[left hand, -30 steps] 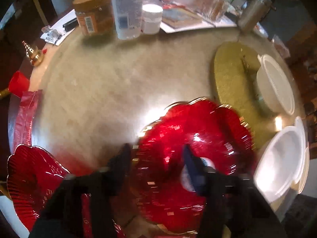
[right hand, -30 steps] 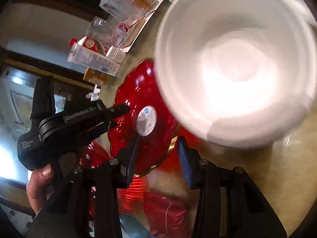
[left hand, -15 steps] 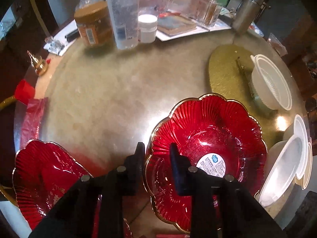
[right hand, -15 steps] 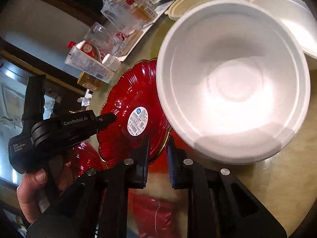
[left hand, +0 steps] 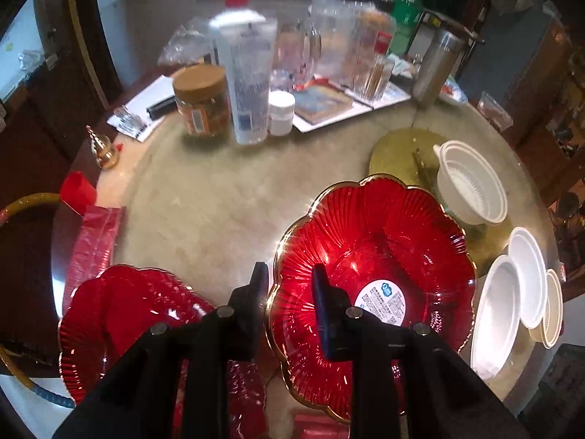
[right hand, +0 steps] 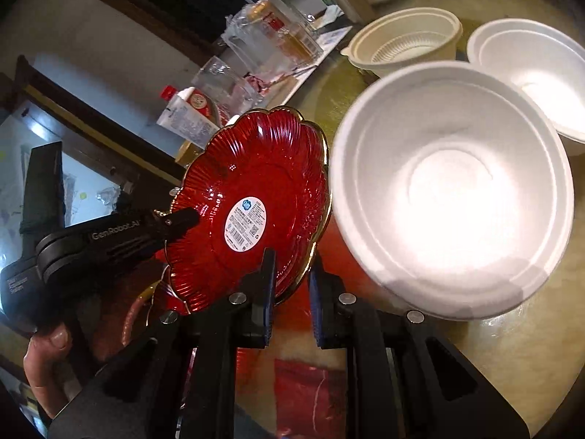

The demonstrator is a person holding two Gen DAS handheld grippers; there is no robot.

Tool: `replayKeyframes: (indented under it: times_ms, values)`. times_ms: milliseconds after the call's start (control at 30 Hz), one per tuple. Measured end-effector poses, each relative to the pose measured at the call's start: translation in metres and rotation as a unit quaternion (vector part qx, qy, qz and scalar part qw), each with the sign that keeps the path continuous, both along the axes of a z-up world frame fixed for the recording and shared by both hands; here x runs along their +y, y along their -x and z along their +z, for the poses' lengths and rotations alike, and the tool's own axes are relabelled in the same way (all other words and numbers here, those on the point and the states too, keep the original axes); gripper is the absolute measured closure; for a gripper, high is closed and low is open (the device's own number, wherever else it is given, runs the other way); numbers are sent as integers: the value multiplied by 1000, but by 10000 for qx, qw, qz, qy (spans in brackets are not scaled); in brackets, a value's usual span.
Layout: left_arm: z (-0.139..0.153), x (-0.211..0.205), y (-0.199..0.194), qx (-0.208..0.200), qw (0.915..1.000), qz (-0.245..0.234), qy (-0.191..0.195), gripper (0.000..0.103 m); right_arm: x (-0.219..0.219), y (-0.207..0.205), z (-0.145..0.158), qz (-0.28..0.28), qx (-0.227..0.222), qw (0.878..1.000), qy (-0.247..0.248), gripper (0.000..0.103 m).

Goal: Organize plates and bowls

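- Glass, red and ribbed, makes up the scalloped plate (left hand: pixel 373 274) with its thin gold rim and white barcode sticker; your left gripper (left hand: pixel 289 292) pinches its near edge, one finger outside the rim, the other inside.
- Seen past your right gripper (right hand: pixel 290 289), that same plate is tilted with its near-left edge raised, and the left gripper's black fingertip lies on its left rim.
- Your right gripper's jaws are drawn close together, right by the plate's lower gold edge; whether they actually nip the rim or the foam bowl beside it, you cannot tell from this angle.
- The large white foam bowl (right hand: pixel 453 190), smooth and round, sits just ahead and to the right of the right gripper, its rim touching or nearly touching the red plate.
- A second white foam bowl (right hand: pixel 530 73) and a ribbed cream plastic bowl (right hand: pixel 406 40) lie farther ahead of it.
- Left of your left gripper, a second red fluted plate (left hand: pixel 124 322) rests flat on the round stone-look table (left hand: pixel 219 197).
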State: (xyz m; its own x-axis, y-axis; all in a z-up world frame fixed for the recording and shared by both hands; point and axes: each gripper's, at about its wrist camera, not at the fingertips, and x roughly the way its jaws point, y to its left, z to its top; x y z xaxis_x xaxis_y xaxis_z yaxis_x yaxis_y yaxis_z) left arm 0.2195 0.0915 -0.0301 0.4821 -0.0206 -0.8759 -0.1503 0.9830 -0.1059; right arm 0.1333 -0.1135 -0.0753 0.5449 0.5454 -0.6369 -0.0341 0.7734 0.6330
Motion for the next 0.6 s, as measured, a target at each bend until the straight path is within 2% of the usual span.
replayKeyframes:
  times_ms: [200,400,600]
  values:
    - [19,18,25,-342,9993,151,-30,80,18,10,20,264,-343,9990,101,87]
    - [34,54,61,-617,9970,462,11,80,54,21,31,821,-515,9952,142,87]
    - [31,90,102,-783,9930,885,28,80,92,36,33,1308,-634,9889,307,87]
